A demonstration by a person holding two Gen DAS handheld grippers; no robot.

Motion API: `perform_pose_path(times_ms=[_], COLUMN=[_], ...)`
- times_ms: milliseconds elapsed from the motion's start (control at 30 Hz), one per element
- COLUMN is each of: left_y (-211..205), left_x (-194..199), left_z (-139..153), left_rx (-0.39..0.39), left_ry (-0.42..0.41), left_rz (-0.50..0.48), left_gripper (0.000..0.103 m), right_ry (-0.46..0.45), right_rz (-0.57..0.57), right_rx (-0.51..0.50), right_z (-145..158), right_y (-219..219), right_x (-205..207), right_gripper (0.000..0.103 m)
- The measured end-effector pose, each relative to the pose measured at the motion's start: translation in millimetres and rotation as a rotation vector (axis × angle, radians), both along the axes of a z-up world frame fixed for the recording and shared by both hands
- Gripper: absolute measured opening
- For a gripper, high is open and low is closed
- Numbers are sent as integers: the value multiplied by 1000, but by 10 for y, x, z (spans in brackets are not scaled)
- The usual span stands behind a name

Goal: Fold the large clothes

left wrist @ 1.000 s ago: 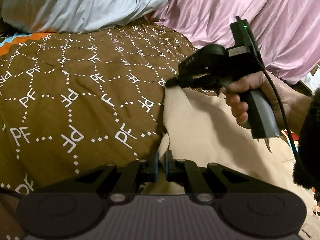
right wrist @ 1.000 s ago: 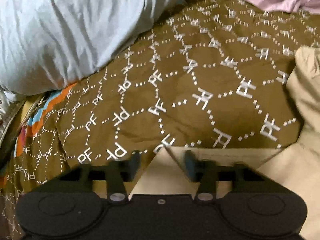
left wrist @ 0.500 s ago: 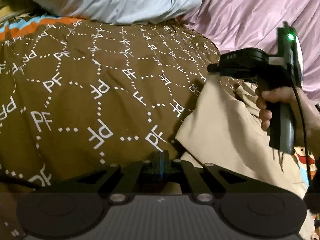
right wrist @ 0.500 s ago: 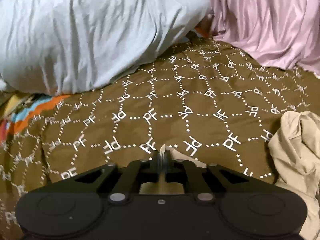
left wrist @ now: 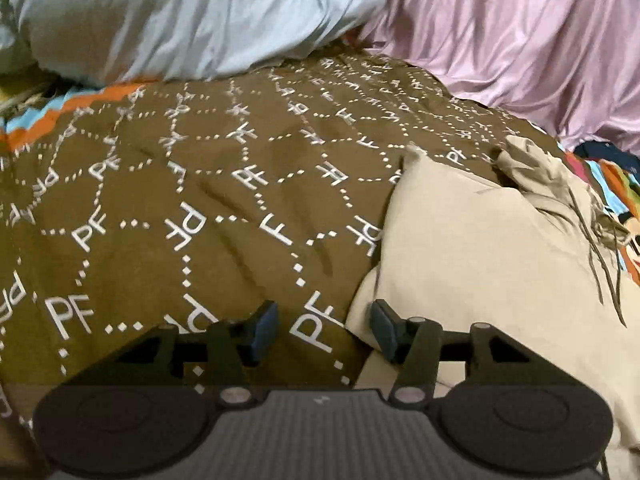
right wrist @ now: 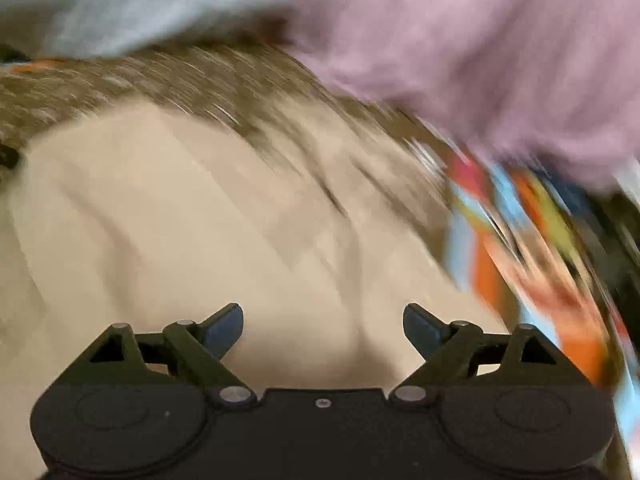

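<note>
The beige garment (left wrist: pixel 480 248) is lying doubled over on the bed's brown bedspread (left wrist: pixel 200 208), one fold apparently laid. The left gripper (left wrist: pixel 324 332) and right gripper (right wrist: pixel 322 326) have just been opening, jaws released with nothing between them; further folds and smoothing are probably remaining.

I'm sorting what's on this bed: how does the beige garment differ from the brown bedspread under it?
The beige garment is plain; the brown bedspread carries white dotted hexagons and PF letters. The garment lies folded in layers at the right, while the bedspread spreads wide across the bed. The garment's far end is crumpled; the bedspread shows only shallow creases. Both are soft cloth.
</note>
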State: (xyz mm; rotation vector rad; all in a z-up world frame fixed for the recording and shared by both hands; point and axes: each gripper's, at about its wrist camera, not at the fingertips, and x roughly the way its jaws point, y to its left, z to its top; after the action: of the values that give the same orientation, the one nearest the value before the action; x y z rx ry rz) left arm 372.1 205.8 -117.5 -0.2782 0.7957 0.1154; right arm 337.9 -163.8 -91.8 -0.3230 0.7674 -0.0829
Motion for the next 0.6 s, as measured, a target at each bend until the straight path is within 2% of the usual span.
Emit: perform_pose_path(times_ms=[67,100,167,200,267,300,333,367,400,467,533,600], left_y=[-14,-39,-74,-99,-206,-270,-342,-427,-525,-696,-831,-965], left_x=[7,5,-51,-100,-207,-277,-326,-371,-411,-465,-456,-309], left_z=[21,35,105,160,281,330,368,403,436,504,582,664], left_rx=[13,24,37,45,74,86,99,116,132,146,133,115], left_ry=[11,16,10,-2,-36,-58,-77,-89,-98,-111,-123,-129], left_rz=[5,16,48,56,44,26,7,-21,-56,-116,-171,-212], left_gripper=[58,60,61,60,63,69,76,78,80,85,95,100], right_ry=[36,43,11,-13,-73,-75,-39,18,35,1,-54,-88], right_rz=[-181,-235,-281,-285,-240,-213,-184,-149,-127,-108,-77,-47], right_rx=[110,168,255,256,225,199,166,159,184,272,326,338], right_z=[-113,-157,-149,-108,-16,-12,-79,-172,-221,-141,53,226], right_y=[-472,-640,-822,-809,-701,-669,-626,-626,-681,-775,-879,-954], right_x=[-148,-192,-272,-297,-360,-356,-334,-300,-323,-313,-247,-36], right_gripper=[86,83,77,76,78,82,84,84,80,79,86,93])
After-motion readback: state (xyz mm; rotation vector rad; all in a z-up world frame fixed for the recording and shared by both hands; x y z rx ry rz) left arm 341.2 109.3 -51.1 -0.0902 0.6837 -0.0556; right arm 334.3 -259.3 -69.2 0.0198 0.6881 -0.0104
